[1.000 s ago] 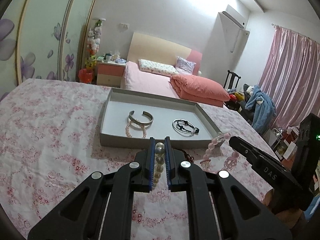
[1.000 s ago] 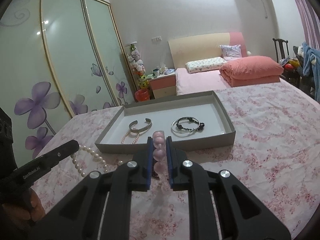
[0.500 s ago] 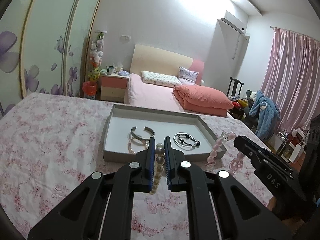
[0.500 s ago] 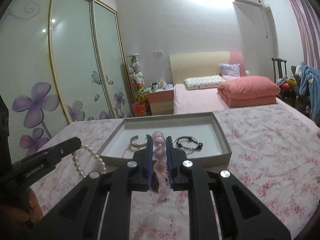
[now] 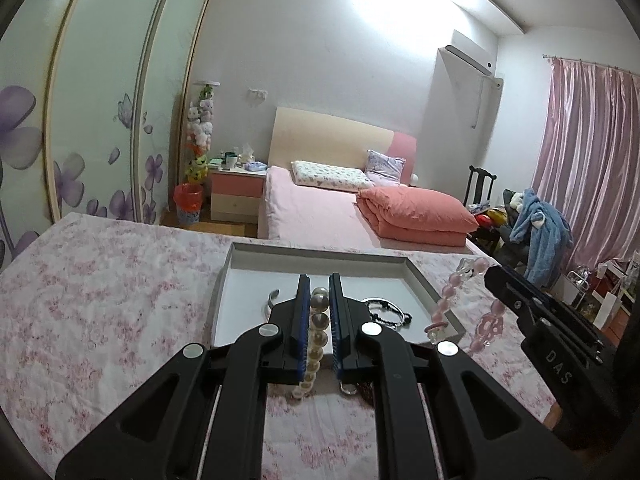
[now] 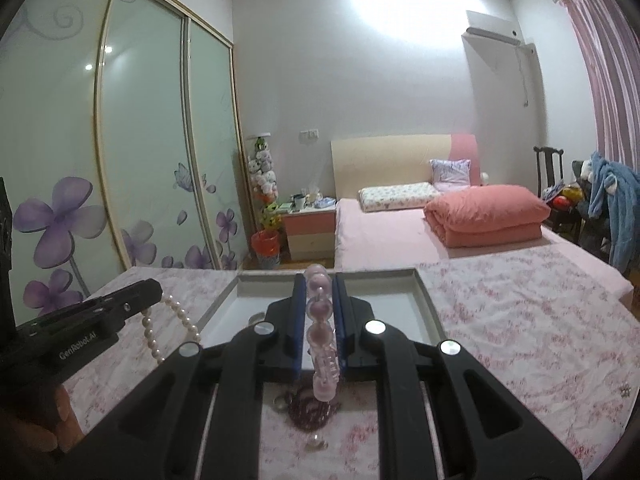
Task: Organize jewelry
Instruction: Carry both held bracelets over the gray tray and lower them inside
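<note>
My left gripper (image 5: 319, 286) is shut on a white pearl bracelet (image 5: 316, 332), held in the air over the near edge of the grey tray (image 5: 240, 258). The pearls also hang from it in the right wrist view (image 6: 176, 320). My right gripper (image 6: 318, 284) is shut on a pink bead bracelet (image 6: 320, 332), held above the table before the tray (image 6: 424, 300); it also shows in the left wrist view (image 5: 452, 296). A silver cuff (image 5: 272, 300) and a black-bead bangle (image 5: 386, 312) lie in the tray. A dark red bead bracelet (image 6: 312, 408) lies on the cloth below.
The table has a pink floral cloth (image 5: 100, 300). Behind it stand a pink bed (image 5: 320, 208), a nightstand (image 5: 236, 192), sliding wardrobe doors (image 6: 140, 160) on the left and a chair with clothes (image 5: 532, 224) on the right.
Both grippers have risen with their bracelets, which now hang higher above the cloth. The tray sits lower in both views and is partly hidden behind the fingers.
</note>
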The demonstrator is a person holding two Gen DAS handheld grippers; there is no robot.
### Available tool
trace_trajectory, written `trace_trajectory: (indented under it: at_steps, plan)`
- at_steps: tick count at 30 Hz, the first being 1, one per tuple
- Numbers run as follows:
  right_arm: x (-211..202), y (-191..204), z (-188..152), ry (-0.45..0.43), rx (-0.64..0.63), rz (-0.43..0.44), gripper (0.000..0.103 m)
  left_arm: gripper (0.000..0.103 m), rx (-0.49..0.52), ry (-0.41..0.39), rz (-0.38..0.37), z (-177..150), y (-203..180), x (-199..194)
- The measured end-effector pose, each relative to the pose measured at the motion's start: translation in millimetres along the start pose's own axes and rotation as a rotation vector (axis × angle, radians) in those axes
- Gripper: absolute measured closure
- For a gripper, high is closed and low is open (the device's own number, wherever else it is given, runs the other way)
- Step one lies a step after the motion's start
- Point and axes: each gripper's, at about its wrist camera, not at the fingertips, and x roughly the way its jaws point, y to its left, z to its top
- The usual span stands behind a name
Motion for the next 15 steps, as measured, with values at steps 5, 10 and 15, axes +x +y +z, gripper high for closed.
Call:
trace_trajectory:
  at_steps: [5, 10, 15]
  plan:
    - [15, -1, 7, -0.009, 0.007, -0.009, 0.089, 0.093, 0.009, 0.001, 0.017, 3, -1, 14]
    - [39, -6, 12, 0.005, 0.015, -0.023, 0.089, 0.093, 0.018, 0.007, 0.032, 9, 0, 29]
    - [64, -11, 15, 0.020, 0.031, -0.041, 0.089, 0.093, 0.025, 0.024, 0.049, 13, 0, 52]
